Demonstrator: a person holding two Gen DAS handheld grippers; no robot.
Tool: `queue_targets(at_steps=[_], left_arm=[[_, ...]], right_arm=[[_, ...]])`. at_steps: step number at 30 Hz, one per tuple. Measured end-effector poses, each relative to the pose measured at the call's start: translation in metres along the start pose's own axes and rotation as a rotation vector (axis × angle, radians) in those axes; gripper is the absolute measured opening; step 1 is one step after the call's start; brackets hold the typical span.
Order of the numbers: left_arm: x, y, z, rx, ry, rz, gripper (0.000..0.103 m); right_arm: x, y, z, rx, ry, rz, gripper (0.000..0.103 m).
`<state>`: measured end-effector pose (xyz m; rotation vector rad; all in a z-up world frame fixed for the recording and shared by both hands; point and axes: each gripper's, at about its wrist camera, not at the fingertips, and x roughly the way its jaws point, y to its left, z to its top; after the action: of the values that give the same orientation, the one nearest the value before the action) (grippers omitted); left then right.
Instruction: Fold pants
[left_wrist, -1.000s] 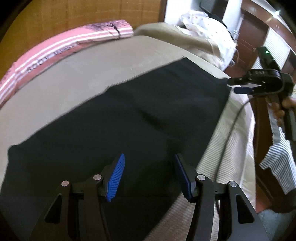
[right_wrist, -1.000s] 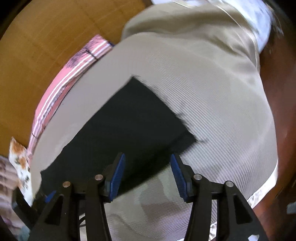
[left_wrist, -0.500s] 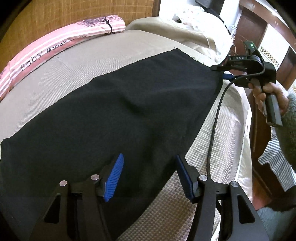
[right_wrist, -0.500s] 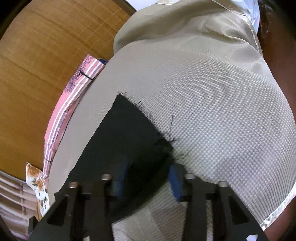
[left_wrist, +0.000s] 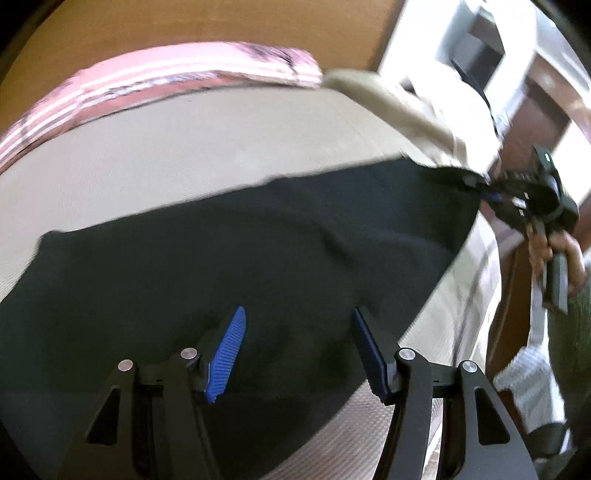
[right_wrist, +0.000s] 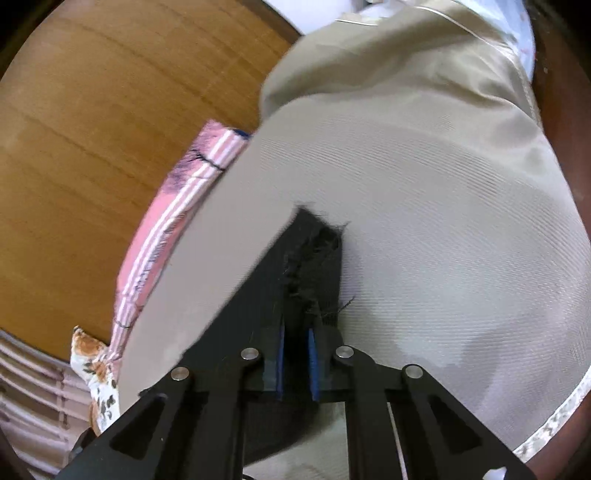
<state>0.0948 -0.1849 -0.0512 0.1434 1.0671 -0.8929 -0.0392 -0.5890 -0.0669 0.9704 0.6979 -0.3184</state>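
Observation:
Black pants (left_wrist: 240, 251) lie spread flat across a beige bed cover (left_wrist: 166, 155). My left gripper (left_wrist: 299, 350) is open, its blue pads hovering over the near edge of the pants. My right gripper (right_wrist: 295, 363) is shut on the frayed corner of the pants (right_wrist: 314, 258), and the cloth bunches up between its pads. The right gripper also shows in the left wrist view (left_wrist: 480, 184), at the far right corner of the pants, with the corner lifted a little off the bed.
A pink striped pillow (left_wrist: 166, 85) lies along the wooden headboard (right_wrist: 110, 92). Folded beige bedding (left_wrist: 406, 107) sits at the far right. A floral cloth (right_wrist: 92, 365) shows at the left. The bed's right edge (right_wrist: 554, 424) drops to dark wood furniture.
My right gripper has closed on the frayed corner of the pants and raised it slightly. My left gripper stays open and has shifted a little over the pants' near edge.

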Motion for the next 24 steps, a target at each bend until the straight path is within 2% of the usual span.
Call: queue_targets(at_steps=[5,11,16,24], left_arm=[[-0.040,0.038,0.002,-0.111,-0.076,0.054,0.060],[-0.088,0.085,-0.016,-0.225,-0.138,0.150,0.060],[-0.119,0.120,-0.044,-0.315,-0.157,0.190,0.060],[-0.143,0.149,-0.079,-0.431,-0.169,0.160,0.060]], right_arm=[[0.017,0.061,-0.012,-0.100,0.061,0.067,0.011],[0.055,0.145,-0.052,-0.241,0.180,0.162,0.011],[0.088,0.208,-0.107,-0.362,0.307,0.239,0.011],[0.130,0.269,-0.222,-0.599,0.525,0.267,0.011]])
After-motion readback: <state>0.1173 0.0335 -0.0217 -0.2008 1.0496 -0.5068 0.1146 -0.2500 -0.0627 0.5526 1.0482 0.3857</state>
